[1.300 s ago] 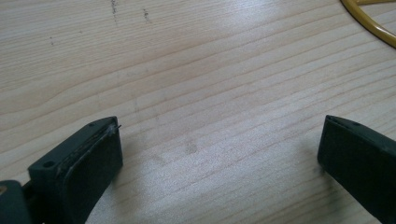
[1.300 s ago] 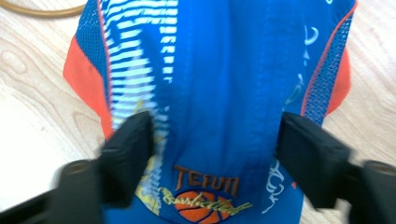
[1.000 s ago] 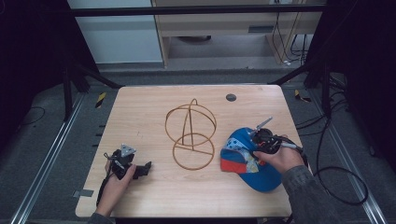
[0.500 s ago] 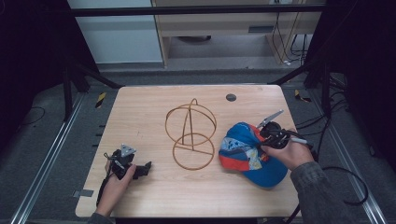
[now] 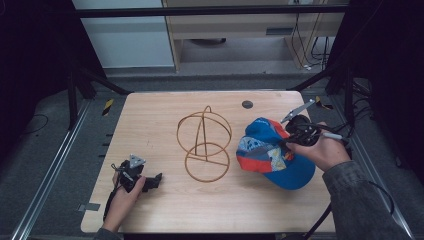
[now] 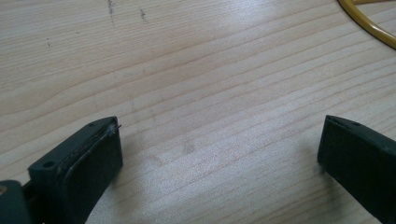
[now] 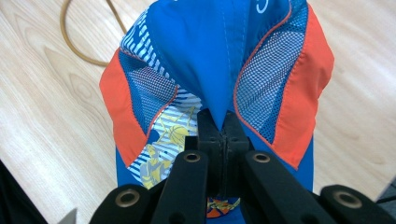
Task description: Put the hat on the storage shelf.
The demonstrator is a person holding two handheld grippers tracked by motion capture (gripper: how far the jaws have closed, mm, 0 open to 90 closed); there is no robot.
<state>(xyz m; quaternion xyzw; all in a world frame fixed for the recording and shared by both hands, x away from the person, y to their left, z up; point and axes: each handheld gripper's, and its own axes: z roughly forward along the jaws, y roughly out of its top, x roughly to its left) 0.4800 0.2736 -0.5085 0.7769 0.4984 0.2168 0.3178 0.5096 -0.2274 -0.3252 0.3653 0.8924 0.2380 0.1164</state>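
Right gripper (image 7: 219,128) clamped shut on blue fabric of blue-and-orange mesh baseball cap (image 5: 270,150), lifted higher off light wooden table (image 5: 160,120) than a second ago, beside copper wire hoop stand (image 5: 205,145). Left gripper (image 5: 152,181) resting open near front-left. No readable lettering.

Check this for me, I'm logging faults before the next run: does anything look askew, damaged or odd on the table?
Nothing looks damaged or spilled. The cap is bunched up where the right claw pinches its blue cloth into a fold. The wire stand sits upright beside it. The left claw rests open over bare table.
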